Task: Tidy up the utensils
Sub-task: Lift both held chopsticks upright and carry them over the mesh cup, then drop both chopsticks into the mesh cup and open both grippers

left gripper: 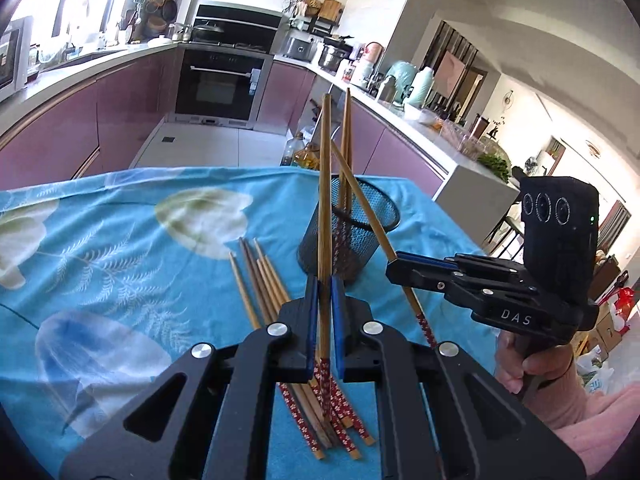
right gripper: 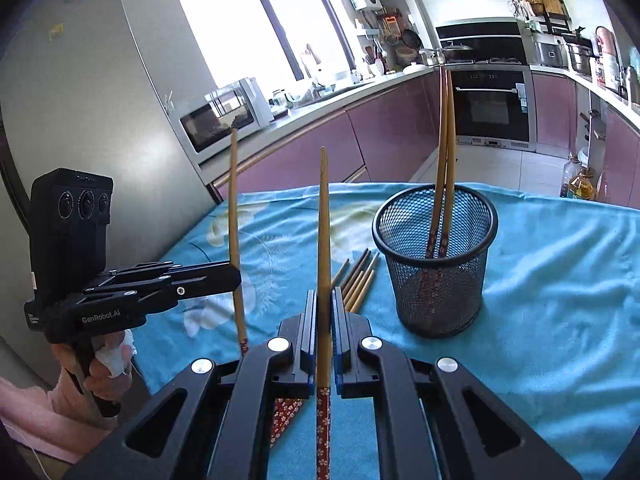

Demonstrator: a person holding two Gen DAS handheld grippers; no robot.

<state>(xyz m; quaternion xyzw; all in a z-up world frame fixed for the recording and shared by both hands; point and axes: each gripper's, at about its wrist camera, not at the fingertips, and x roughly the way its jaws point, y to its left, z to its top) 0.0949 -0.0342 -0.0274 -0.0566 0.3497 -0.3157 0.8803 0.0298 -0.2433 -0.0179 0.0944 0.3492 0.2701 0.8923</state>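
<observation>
Each gripper, left (left gripper: 324,292) and right (right gripper: 324,308), was clenched on 1 chopstick (left gripper: 325,200); 2 stood in the mesh holder (right gripper: 436,268) near the table's (right gripper: 560,280) far edge.

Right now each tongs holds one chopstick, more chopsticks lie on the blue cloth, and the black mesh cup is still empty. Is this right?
One detail is wrong: the black mesh cup is not empty. The right wrist view shows two chopsticks standing in it. The rest holds: the left tongs and the right tongs each grip one chopstick, and more chopsticks lie on the blue cloth.
</observation>
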